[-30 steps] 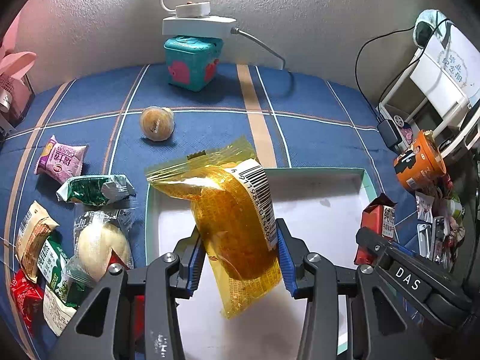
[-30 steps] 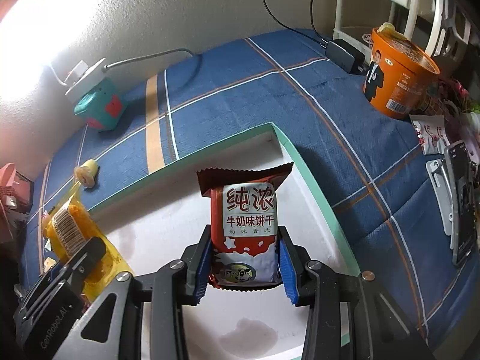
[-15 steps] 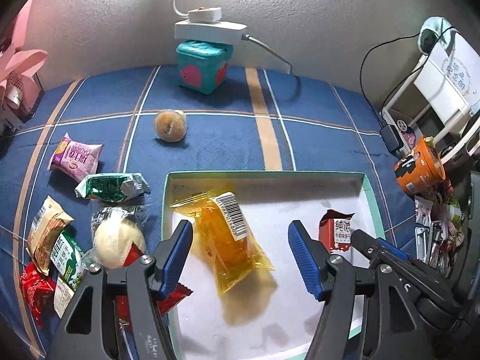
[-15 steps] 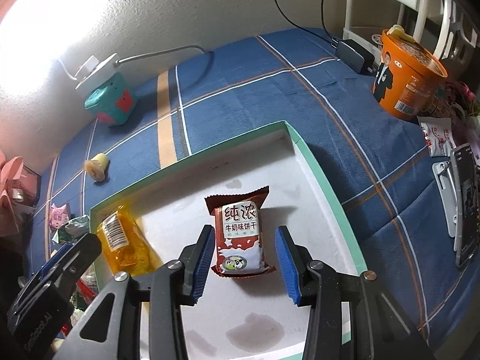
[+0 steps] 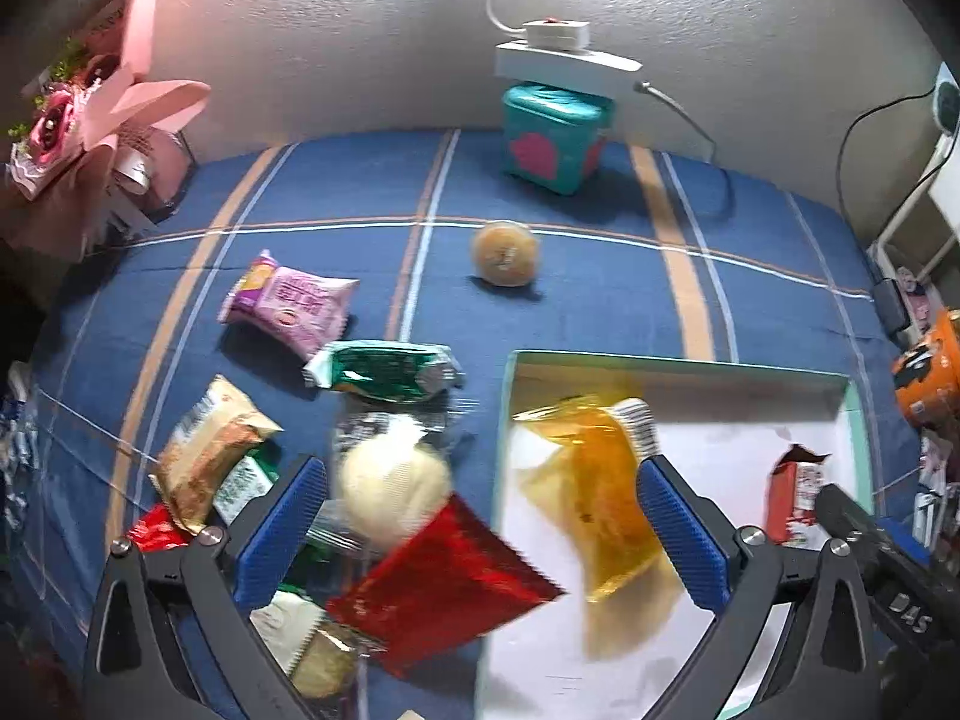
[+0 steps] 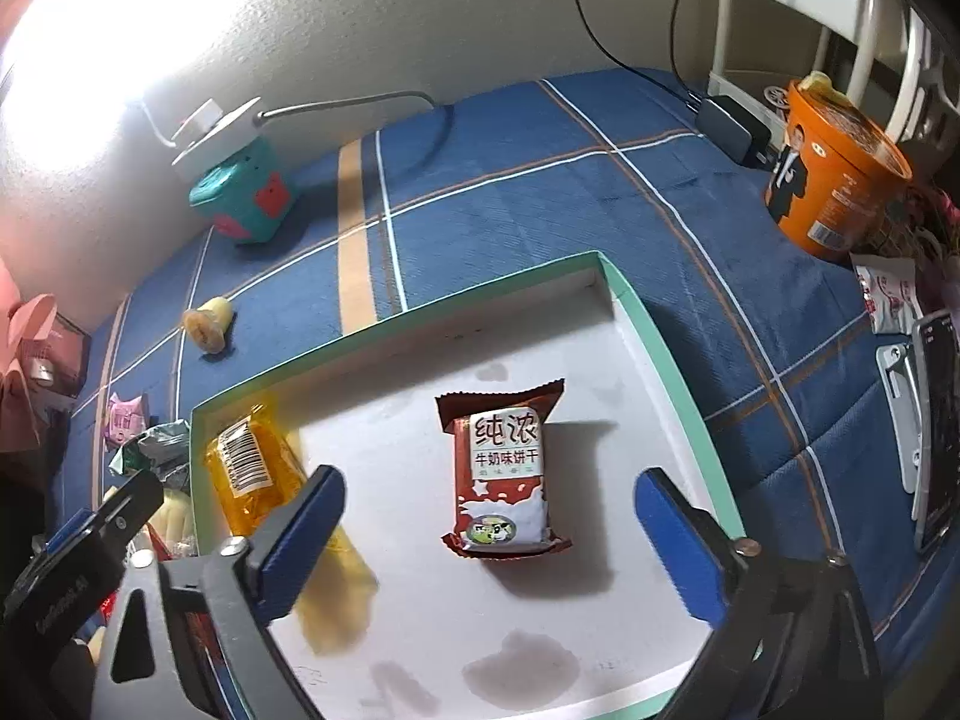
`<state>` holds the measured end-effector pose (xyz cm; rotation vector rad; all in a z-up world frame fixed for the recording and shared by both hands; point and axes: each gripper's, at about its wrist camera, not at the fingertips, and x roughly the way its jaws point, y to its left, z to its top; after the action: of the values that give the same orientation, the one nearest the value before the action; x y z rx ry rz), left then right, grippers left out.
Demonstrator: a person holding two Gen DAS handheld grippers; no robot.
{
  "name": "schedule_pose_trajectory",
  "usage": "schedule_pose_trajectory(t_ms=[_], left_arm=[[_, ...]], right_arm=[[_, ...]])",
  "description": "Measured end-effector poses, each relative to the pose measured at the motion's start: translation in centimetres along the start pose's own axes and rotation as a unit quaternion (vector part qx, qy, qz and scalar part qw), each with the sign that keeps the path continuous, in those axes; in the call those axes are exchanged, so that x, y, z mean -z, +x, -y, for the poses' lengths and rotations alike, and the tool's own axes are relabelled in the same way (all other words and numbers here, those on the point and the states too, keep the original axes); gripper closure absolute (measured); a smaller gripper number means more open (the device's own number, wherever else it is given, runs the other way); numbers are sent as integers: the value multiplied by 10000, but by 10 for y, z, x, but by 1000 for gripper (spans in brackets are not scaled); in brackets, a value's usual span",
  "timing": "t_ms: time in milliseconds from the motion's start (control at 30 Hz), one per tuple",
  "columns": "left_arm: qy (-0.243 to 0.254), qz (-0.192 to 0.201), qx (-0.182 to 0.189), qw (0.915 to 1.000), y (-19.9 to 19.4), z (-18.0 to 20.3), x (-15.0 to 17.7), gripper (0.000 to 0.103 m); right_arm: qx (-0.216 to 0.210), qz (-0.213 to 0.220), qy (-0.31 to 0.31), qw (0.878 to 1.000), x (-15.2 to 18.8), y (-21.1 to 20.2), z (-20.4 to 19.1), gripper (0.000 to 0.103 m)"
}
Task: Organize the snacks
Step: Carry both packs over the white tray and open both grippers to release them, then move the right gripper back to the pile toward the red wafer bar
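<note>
Yellow packet [image 6: 252, 468] and brown biscuit packet [image 6: 504, 480] lie in the tray [image 6: 660, 354]; both grippers' jaws gape wide, empty.

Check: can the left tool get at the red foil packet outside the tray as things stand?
Probably yes. The left tool is open and hovers over the red foil packet, nothing lying on top of it. The white bun and the tray wall sit close beside it, so a finger may nudge them.
</note>
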<state>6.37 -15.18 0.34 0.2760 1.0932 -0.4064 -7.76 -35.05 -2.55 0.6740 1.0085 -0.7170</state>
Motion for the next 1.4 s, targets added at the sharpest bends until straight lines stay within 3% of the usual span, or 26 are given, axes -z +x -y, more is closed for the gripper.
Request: schedule_pose_trajectory(t_ms=[300, 633, 1033, 1233, 1400], left_arm=[[59, -145, -217, 9996, 0, -37, -2, 0], [23, 46, -543, 9985, -26, -85, -3, 0], [-1161, 141, -898, 9891, -47, -183, 12, 0], [-1536, -49, -881, 9842, -41, -209, 28, 0], [-1783, -475, -743, 9800, -18, -218, 42, 0]], right_arm=[[-71, 51, -270, 9996, 3, -10, -18, 0], [-406, 88, -687, 9968, 14, -29, -59, 0], [-911, 29, -1516, 9842, 46, -47, -145, 0], [-1080, -233, -1871, 9761, 67, -37, -183, 0], [-937, -509, -2039, 9732, 81, -17, -199, 0]])
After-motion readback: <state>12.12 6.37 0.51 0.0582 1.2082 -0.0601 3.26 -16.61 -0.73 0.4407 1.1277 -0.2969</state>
